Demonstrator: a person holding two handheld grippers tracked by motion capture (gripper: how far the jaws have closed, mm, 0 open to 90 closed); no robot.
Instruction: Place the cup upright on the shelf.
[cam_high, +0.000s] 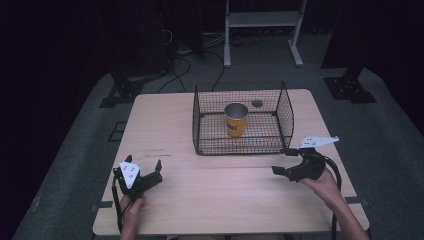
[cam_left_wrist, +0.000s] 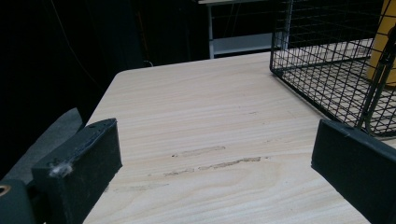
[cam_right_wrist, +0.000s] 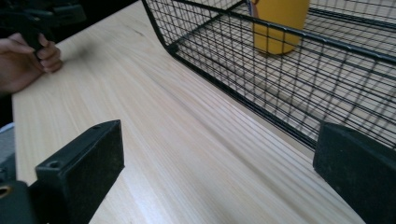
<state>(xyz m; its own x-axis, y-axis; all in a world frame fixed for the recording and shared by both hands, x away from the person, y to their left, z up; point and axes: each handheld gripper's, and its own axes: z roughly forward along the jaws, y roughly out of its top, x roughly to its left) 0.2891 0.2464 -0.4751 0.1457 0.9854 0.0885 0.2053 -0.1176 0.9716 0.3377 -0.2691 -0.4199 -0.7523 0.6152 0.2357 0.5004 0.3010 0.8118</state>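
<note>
Both grippers, left (cam_high: 143, 168) and right (cam_high: 283, 161), rest low over the surface (cam_high: 165, 130) with jaws spread and empty (the cup (cam_high: 236, 120) stands upright inside the basket (cam_high: 239, 146)).

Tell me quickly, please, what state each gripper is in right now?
Left gripper: open, holding nothing.
Right gripper: open, holding nothing.

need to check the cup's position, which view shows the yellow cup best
The high view: the cup shows whole, upright inside the wire basket, open rim up. The right gripper view shows its lower body through the mesh, top cropped. The left gripper view catches a yellow sliver at the right edge.
</note>
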